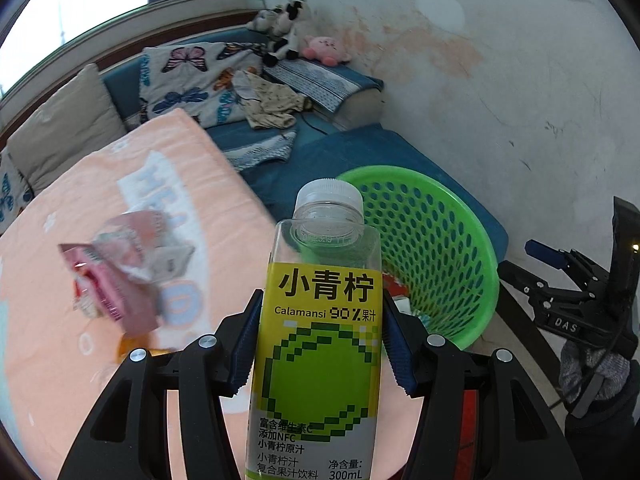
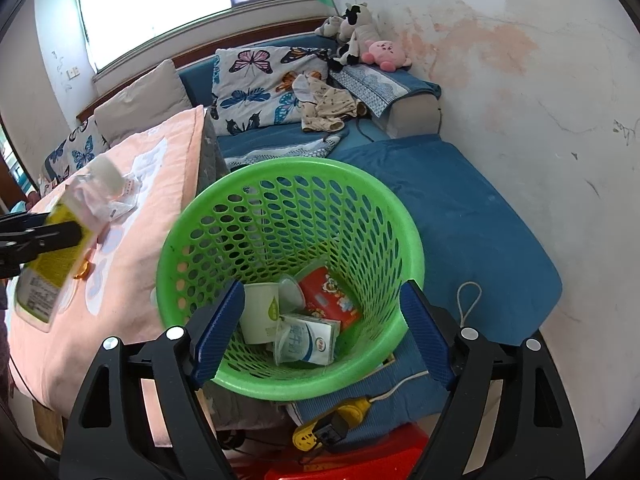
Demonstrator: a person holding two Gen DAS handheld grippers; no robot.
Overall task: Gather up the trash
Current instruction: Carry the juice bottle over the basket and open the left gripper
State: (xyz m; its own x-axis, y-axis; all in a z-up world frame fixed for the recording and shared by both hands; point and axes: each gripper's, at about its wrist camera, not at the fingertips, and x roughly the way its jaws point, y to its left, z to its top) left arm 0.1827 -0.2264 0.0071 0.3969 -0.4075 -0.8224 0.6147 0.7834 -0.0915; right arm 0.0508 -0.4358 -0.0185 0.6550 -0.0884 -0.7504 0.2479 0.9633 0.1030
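My left gripper [image 1: 318, 344] is shut on an empty clear juice bottle [image 1: 320, 340] with a yellow-green label and white cap, held upright above the pink blanket. The bottle also shows blurred at the left of the right wrist view [image 2: 52, 248]. The green perforated basket [image 1: 452, 240] stands to the right beyond it. My right gripper [image 2: 322, 336] is open and empty, just above the basket's near rim [image 2: 176, 240]. Inside the basket lie a paper cup [image 2: 260, 312], a red carton [image 2: 330, 300] and a white milk carton [image 2: 308, 340]. Crumpled pink wrappers [image 1: 120, 276] lie on the blanket.
A pink blanket [image 1: 80, 360] covers the surface at left. A blue sofa [image 2: 460, 208] with butterfly cushions [image 2: 256, 80], clothes and plush toys [image 2: 360, 36] runs behind. A yellow plug with cord [image 2: 332, 424] and a red stool [image 2: 360, 460] lie below the basket. A white wall stands at right.
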